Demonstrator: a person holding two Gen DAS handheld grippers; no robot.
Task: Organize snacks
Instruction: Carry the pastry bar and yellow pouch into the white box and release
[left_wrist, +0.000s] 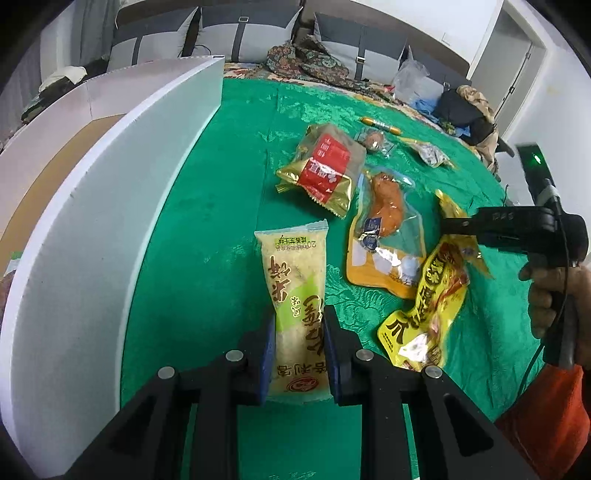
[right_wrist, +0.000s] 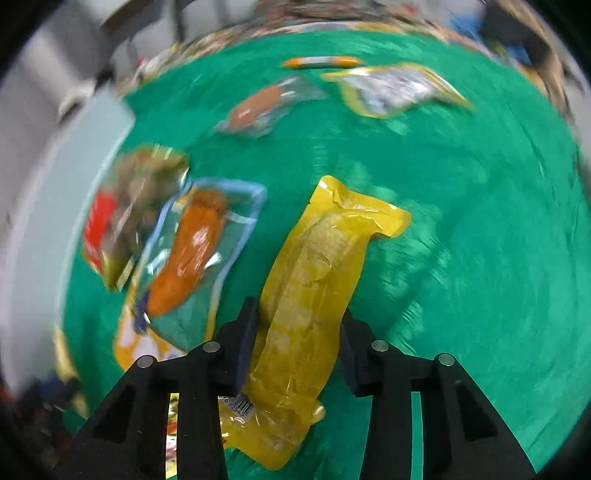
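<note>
My left gripper (left_wrist: 300, 332) is shut on a pale green-and-cream rice cracker pack (left_wrist: 293, 291) that lies lengthwise over the green cloth. My right gripper (right_wrist: 301, 325) is shut on a yellow snack pouch (right_wrist: 310, 295); the left wrist view shows this gripper (left_wrist: 448, 226) holding the pouch (left_wrist: 432, 299) lifted at the right. On the cloth lie a clear pack with an orange drumstick (left_wrist: 386, 221), a gold-and-red pack (left_wrist: 323, 170), a small brown snack (left_wrist: 373, 140), a sausage stick (left_wrist: 380, 124) and a silver-yellow pack (left_wrist: 430, 153).
A large white box (left_wrist: 92, 229) with a cardboard inside stands open at the left of the green cloth (left_wrist: 229, 184). Sofa cushions, clothes and bags lie behind the table. The right wrist view is motion-blurred.
</note>
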